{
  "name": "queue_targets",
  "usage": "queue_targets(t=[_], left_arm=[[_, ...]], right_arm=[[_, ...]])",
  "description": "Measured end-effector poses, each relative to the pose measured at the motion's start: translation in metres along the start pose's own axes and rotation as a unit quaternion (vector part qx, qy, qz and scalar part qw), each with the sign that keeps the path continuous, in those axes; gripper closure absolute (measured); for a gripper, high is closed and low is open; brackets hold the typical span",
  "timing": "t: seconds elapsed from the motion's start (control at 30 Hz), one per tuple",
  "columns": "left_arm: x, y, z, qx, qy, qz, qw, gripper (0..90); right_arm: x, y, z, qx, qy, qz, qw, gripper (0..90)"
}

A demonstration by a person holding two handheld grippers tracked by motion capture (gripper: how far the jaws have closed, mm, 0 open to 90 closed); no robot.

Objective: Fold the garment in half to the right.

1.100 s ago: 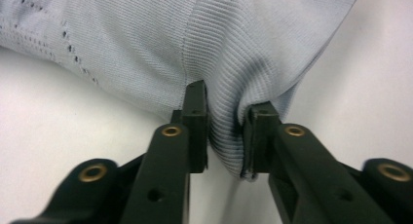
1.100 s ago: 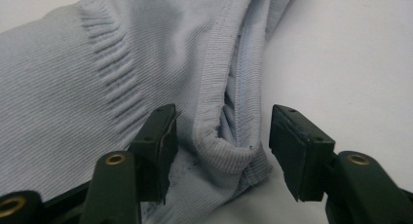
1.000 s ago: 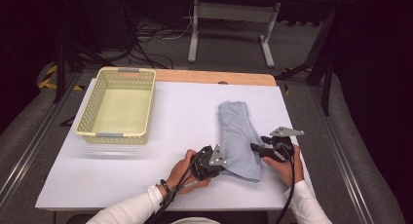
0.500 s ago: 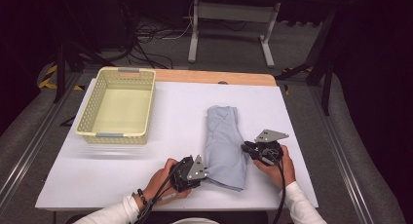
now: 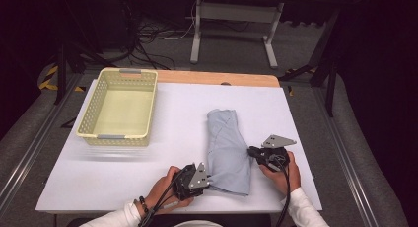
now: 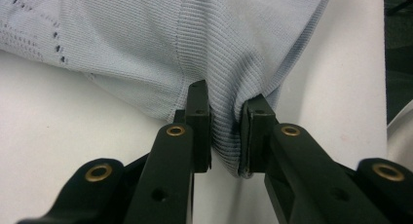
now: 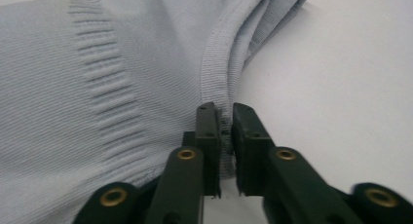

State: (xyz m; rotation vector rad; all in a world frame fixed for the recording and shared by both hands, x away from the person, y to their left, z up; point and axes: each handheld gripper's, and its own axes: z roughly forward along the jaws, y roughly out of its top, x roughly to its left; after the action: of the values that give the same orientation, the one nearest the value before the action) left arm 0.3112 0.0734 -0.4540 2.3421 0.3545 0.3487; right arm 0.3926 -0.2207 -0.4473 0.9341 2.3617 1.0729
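between the left gripper (image 6: 225, 136)'s jaws sits a bunched fold of the pale blue knit garment (image 5: 227, 150), clamped at its near corner; the right gripper (image 7: 223, 146) is closed narrow on the ribbed hem at the garment's opposite edge. the garment lies folded lengthwise on the white table (image 5: 162, 113), stretching away ahead of both grippers, with the yellow basket (image 5: 120, 107) well off beyond the left one. judged from this, the fold goes best if both hands lift level and together, keeping the cloth taut between them so the layers do not slip. the gripper views show how much cloth each bite holds; the high view shows the garment's whole lie.
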Motion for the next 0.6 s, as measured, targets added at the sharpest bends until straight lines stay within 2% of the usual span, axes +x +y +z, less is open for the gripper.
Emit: queue_targets(t=[0.03,0.07,0.13,0.17,0.27,0.37,0.47,0.6], left_arm=[[0.001,0.000,0.000,0.001,0.000,0.005,1.0000,78.1],[0.001,0.000,0.000,0.001,0.000,0.006,1.0000,78.2],[0.003,0.000,0.000,0.001,-0.001,0.007,1.0000,78.3],[0.004,0.000,-0.001,0.003,0.000,0.009,1.0000,78.4],[0.006,-0.001,-0.002,0.005,0.003,0.008,0.9999,78.4],[0.009,-0.002,-0.003,0.005,0.015,0.008,0.9998,78.4],[0.016,-0.004,-0.004,0.008,0.026,0.005,0.9996,78.4],[0.022,-0.007,-0.005,0.009,0.039,0.003,0.9992,78.4]], right_arm=[[-0.001,0.000,0.003,0.006,-0.006,0.006,0.9999,62.4],[-0.003,-0.001,0.008,0.013,-0.010,0.018,0.9997,57.1],[-0.007,-0.001,0.013,0.012,0.010,0.040,0.9991,57.3],[-0.008,0.000,0.015,0.017,0.015,0.042,0.9989,56.5],[-0.010,0.004,0.020,0.024,0.034,0.044,0.9982,61.3],[-0.009,0.008,0.024,0.024,0.061,0.039,0.9971,74.5],[-0.008,0.012,0.027,0.026,0.060,0.028,0.9975,77.5],[-0.006,0.018,0.034,0.020,0.047,0.016,0.9986,80.0]])
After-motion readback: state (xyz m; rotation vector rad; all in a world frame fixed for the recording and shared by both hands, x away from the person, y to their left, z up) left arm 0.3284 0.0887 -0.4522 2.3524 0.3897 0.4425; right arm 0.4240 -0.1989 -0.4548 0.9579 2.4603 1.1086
